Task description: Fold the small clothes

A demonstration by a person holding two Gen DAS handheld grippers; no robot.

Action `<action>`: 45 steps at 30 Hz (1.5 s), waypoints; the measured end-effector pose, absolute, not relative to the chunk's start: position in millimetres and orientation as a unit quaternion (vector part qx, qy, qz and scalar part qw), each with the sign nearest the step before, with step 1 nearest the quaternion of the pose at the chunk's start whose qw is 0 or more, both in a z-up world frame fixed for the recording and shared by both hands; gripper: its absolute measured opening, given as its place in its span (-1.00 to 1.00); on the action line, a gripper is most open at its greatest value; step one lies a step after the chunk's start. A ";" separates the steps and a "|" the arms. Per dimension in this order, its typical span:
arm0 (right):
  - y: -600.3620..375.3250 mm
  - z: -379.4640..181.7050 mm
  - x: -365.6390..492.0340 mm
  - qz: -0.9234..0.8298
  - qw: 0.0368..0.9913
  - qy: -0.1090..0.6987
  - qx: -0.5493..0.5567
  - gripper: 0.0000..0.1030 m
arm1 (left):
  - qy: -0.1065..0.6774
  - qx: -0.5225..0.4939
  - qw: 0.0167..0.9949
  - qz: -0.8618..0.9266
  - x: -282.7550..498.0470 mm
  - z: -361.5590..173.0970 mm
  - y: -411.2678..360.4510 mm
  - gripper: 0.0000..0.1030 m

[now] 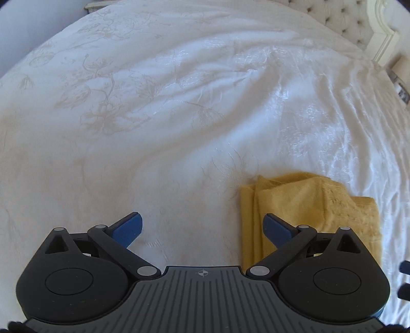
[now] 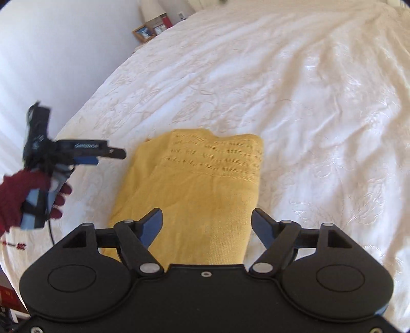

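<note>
A yellow knitted garment (image 2: pixel 194 184) lies folded into a compact rectangle on the white bedspread (image 2: pixel 307 102). My right gripper (image 2: pixel 207 225) is open and empty, hovering just above the garment's near edge. In the left wrist view the garment (image 1: pixel 315 205) lies at the lower right. My left gripper (image 1: pixel 203 226) is open and empty, over the bedspread (image 1: pixel 153 115) to the left of the garment, its right finger (image 1: pixel 275 226) above the garment's left edge. The left gripper also shows in the right wrist view (image 2: pixel 102 153), held by a hand in a red glove (image 2: pixel 18 194).
A tufted headboard (image 1: pixel 340 20) stands at the far right of the bed. A bedside surface with picture frames (image 2: pixel 151 29) and a red item lies beyond the bed's far left edge. The bedspread is wrinkled with embroidered flowers.
</note>
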State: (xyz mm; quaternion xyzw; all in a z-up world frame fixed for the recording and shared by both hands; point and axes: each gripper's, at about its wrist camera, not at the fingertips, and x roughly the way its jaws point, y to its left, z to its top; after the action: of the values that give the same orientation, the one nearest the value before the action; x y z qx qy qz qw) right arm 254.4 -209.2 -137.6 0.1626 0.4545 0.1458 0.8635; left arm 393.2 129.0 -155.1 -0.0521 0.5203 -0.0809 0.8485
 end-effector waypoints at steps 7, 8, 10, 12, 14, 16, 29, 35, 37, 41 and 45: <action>-240.3 -161.4 285.8 0.145 0.834 0.476 0.237 0.77 | 0.549 -0.115 0.814 -0.150 328.1 -155.7 119.8 0.99; -241.7 -163.6 288.3 0.147 0.831 0.477 0.246 0.78 | 0.556 -0.121 0.807 -0.157 321.9 -158.6 116.6 0.99; -243.0 -166.2 291.5 0.153 0.823 0.479 0.264 0.84 | 0.572 -0.125 0.793 -0.169 311.9 -165.9 110.1 0.99; -243.7 -171.8 299.0 0.159 0.816 0.482 0.278 0.88 | 0.585 -0.121 0.783 -0.173 304.6 -175.7 102.5 0.99; -244.0 -179.1 307.0 0.165 0.806 0.487 0.293 0.88 | 0.598 -0.120 0.773 -0.175 301.6 -185.4 96.5 0.99; -242.3 -185.3 311.6 0.168 0.798 0.493 0.303 0.88 | 0.603 -0.119 0.768 -0.181 302.0 -191.2 91.8 0.99; -224.6 -210.0 338.2 0.212 0.765 0.504 0.340 1.00 | 0.603 -0.125 0.756 -0.219 327.3 -209.5 65.2 0.99; -225.5 -212.4 339.4 0.217 0.763 0.493 0.358 1.00 | 0.596 -0.135 0.755 -0.239 333.5 -210.2 55.0 0.99; -226.0 -213.3 339.1 0.218 0.763 0.490 0.361 1.00 | 0.594 -0.138 0.757 -0.236 332.4 -211.4 54.8 0.99; -225.7 -212.6 336.7 0.218 0.767 0.489 0.355 1.00 | 0.589 -0.136 0.760 -0.238 328.5 -210.5 56.8 0.99; -219.4 -208.6 339.2 0.211 0.770 0.498 0.338 1.00 | 0.591 -0.164 0.755 -0.233 330.5 -210.5 63.7 0.98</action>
State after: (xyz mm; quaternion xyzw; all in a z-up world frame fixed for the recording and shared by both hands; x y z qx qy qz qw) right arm 339.2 -219.4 -208.6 0.3383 0.4978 0.2112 0.7702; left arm 330.5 63.7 -210.5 -0.1640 0.5912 -0.2327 0.7546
